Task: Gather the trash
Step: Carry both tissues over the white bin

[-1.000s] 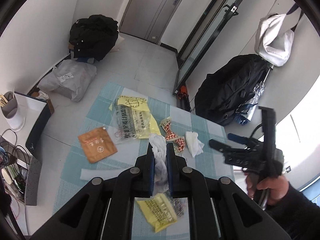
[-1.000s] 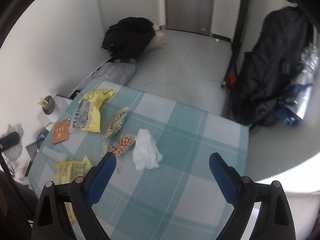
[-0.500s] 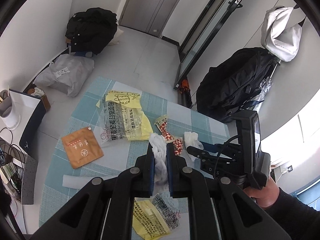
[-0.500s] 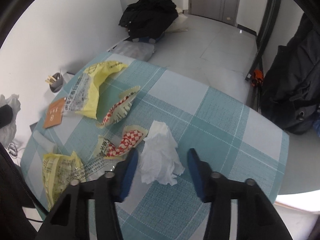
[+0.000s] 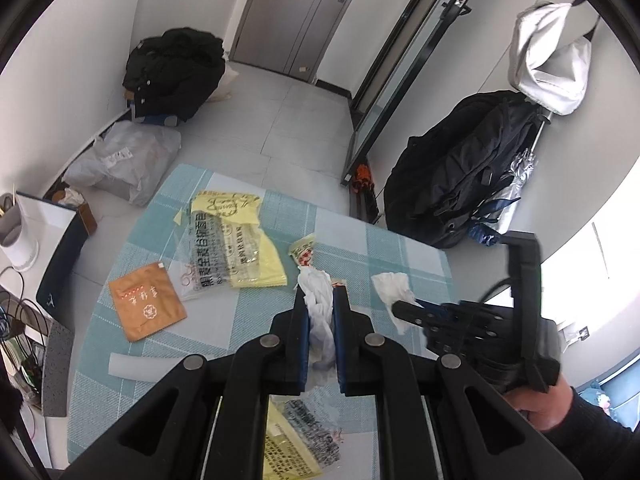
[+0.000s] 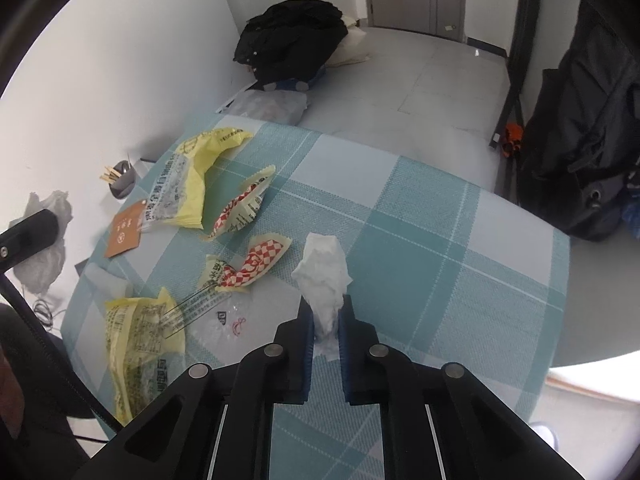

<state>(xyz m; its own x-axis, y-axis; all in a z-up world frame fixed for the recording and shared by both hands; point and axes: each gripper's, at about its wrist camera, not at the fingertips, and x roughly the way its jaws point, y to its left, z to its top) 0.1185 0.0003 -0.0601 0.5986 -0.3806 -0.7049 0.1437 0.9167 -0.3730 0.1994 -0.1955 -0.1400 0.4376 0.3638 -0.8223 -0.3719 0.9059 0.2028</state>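
My left gripper is shut on a crumpled white tissue and holds it above the teal checked table. My right gripper is shut on a second white tissue that rests on the table; it also shows in the left wrist view, with the right gripper at its edge. Loose trash lies on the table: a large yellow wrapper, a brown sachet, red-checked wrappers, and another yellow wrapper.
A white tube lies near the table's left edge. On the floor beyond are a grey plastic bag, black bags and a black backpack. A side shelf with a cup stands left.
My right gripper came down over the second tissue and closed from wide open onto it. My left gripper stayed shut on its tissue and shifted slightly.
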